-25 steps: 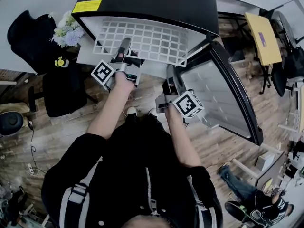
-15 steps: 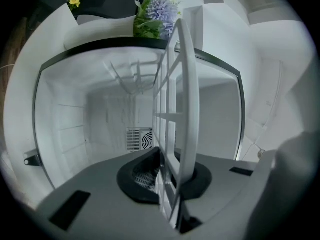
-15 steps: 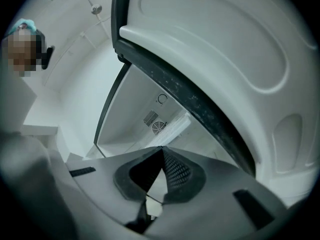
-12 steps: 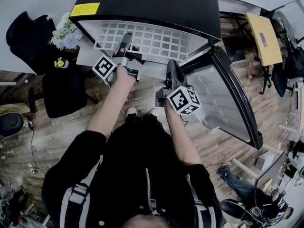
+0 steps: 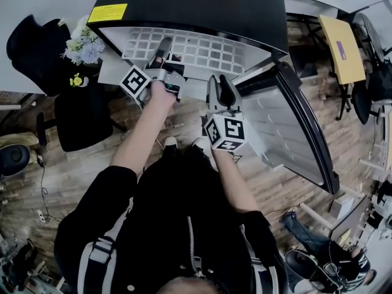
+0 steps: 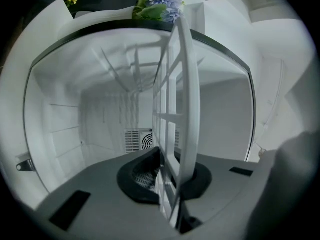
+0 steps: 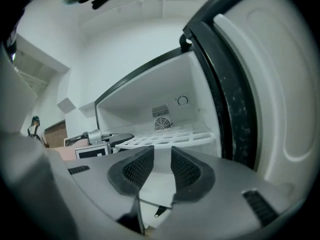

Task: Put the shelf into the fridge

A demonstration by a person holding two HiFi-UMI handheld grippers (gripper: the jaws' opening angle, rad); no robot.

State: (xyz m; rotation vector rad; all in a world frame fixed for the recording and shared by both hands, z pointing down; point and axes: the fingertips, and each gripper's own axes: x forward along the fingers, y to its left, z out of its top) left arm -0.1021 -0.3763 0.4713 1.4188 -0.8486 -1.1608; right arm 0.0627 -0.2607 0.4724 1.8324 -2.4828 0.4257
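Note:
The white grid shelf (image 5: pixel 195 49) lies flat and nearly all the way inside the black fridge (image 5: pixel 202 5). My left gripper (image 5: pixel 160 52) is shut on the shelf's front edge. In the left gripper view the shelf (image 6: pixel 179 99) runs edge-on between the pads of the left gripper (image 6: pixel 170 184) towards the fridge's back wall. My right gripper (image 5: pixel 218 92) hangs just in front of the fridge, off the shelf; its jaws are opening with nothing between them. In the right gripper view the right gripper (image 7: pixel 161 170) faces the shelf (image 7: pixel 170 135) and the left gripper (image 7: pixel 97 140).
The fridge door (image 5: pixel 297 124) stands open to the right, close beside my right gripper. A black chair (image 5: pixel 76 118) and a bunch of flowers (image 5: pixel 82 38) are left of the fridge. A yellow table (image 5: pixel 340 48) and a person's legs (image 5: pixel 309 241) are off to the right.
The shelf has slid deeper into the fridge, pushed by my left gripper. My right gripper has come away from the shelf's front right corner and its jaws have parted.

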